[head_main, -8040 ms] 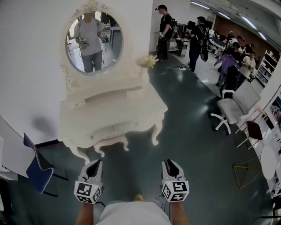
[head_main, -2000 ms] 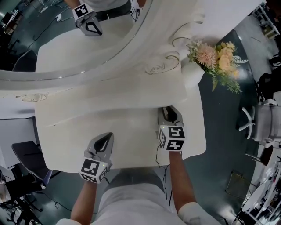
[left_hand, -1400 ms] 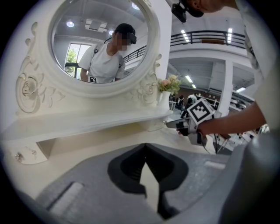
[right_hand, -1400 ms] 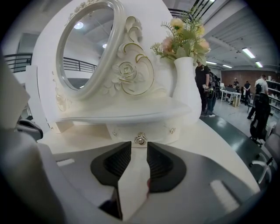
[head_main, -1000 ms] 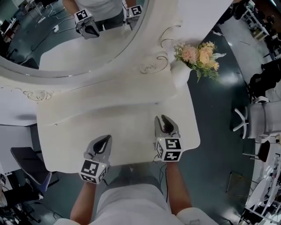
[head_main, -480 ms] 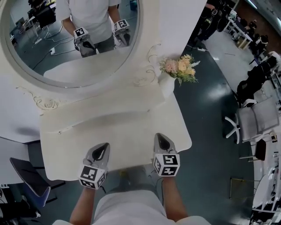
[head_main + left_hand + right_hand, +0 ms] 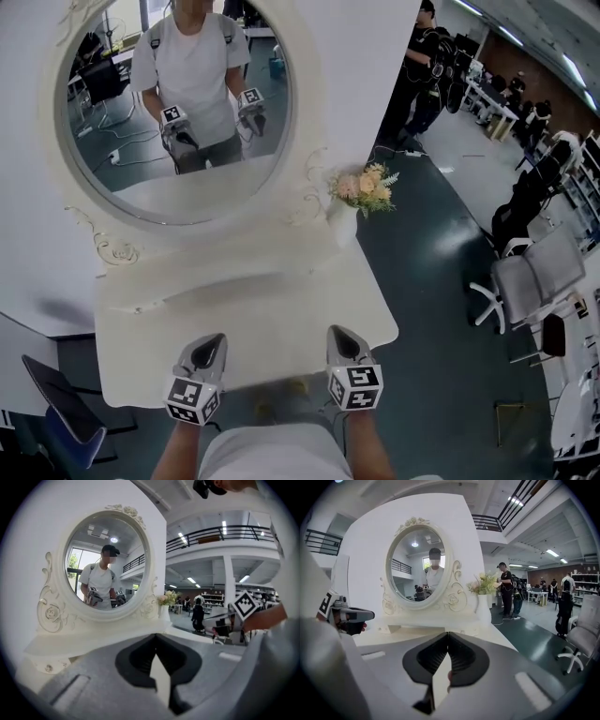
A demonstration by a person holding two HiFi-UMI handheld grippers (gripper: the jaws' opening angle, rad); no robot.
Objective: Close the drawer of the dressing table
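The top of the dressing table (image 7: 281, 309) is bare from its front edge to the raised shelf (image 7: 225, 264) under the round mirror (image 7: 178, 112), so a gripper can pass freely over it. At the back right corner a vase of flowers (image 7: 361, 187) stands in the way. A blue chair (image 7: 61, 417) narrows the floor at the left, and the right side is open up to the office chair (image 7: 532, 274).
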